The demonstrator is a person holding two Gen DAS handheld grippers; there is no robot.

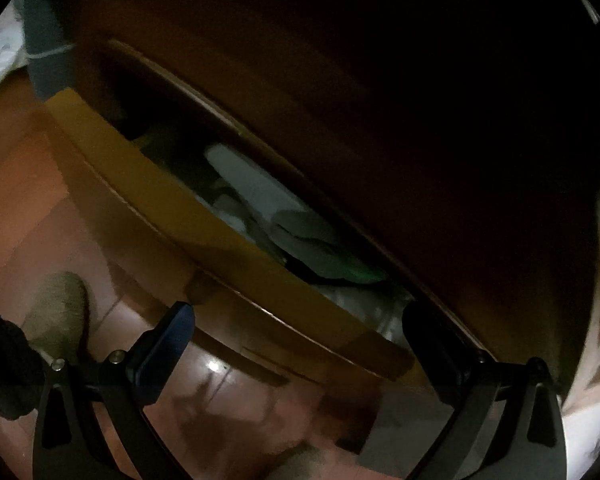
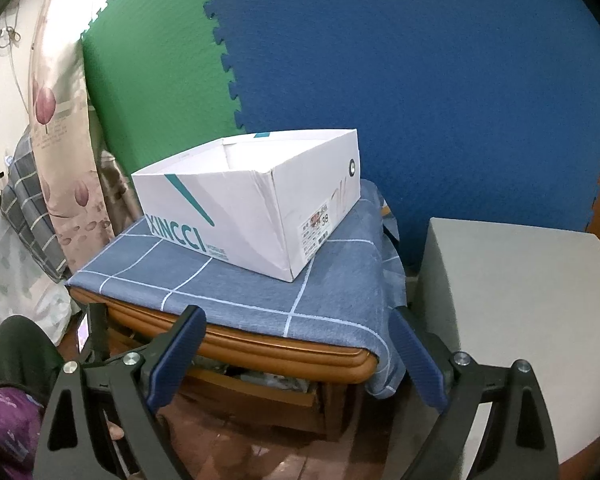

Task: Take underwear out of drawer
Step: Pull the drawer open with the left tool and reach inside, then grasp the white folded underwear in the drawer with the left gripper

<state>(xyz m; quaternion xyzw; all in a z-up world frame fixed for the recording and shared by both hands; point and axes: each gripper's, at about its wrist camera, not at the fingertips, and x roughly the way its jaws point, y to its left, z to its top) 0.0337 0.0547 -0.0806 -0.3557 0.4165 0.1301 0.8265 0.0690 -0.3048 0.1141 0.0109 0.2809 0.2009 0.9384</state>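
The left gripper (image 1: 296, 332) is hanging wide open and empty, one finger over the drawer (image 1: 204, 216) front and the other at the gap, where the pale folded underwear (image 1: 260, 196) is lying inside; reaching well, I judge, means tilting both fingers down into that narrow opening and closing on one top fold. The right gripper (image 2: 300, 344), also spread and holding nothing, is showing what the dark left view is missing: the white shoebox (image 2: 256, 204) sitting on the blue checked cloth (image 2: 228, 284) above.

Blue (image 2: 440, 92) and green foam mats (image 2: 148, 80) on wall; checked-cloth wooden table (image 2: 260, 352); reddish tiled floor (image 1: 32, 184).
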